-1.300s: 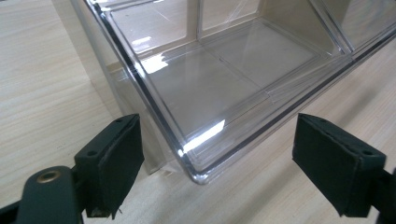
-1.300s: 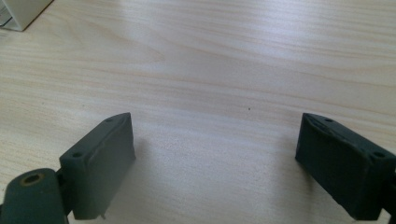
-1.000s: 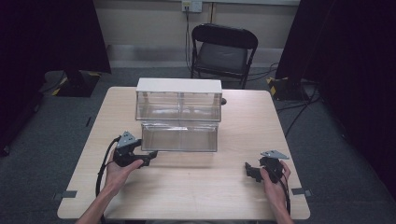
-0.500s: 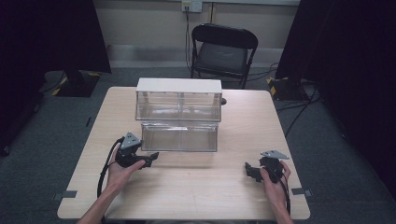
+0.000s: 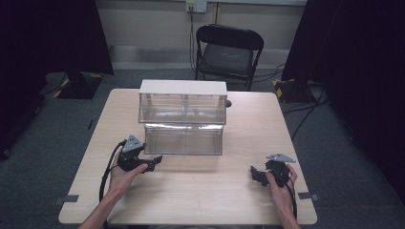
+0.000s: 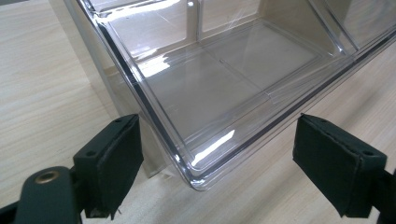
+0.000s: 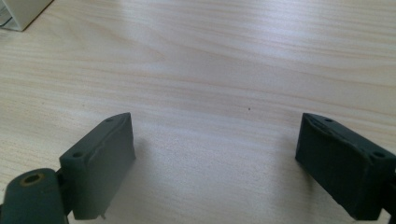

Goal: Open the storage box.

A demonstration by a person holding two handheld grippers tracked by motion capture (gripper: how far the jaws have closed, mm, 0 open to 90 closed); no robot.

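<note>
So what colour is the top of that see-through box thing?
White, or a pale cream. The lid on the clear bin organizer shows best in the high view.

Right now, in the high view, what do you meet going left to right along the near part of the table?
Left gripper → clear drawer pulled out of the organizer → bare table → right gripper.

Clear bin (image 6: 224,88) cut off by top edge, left gripper view.
</note>
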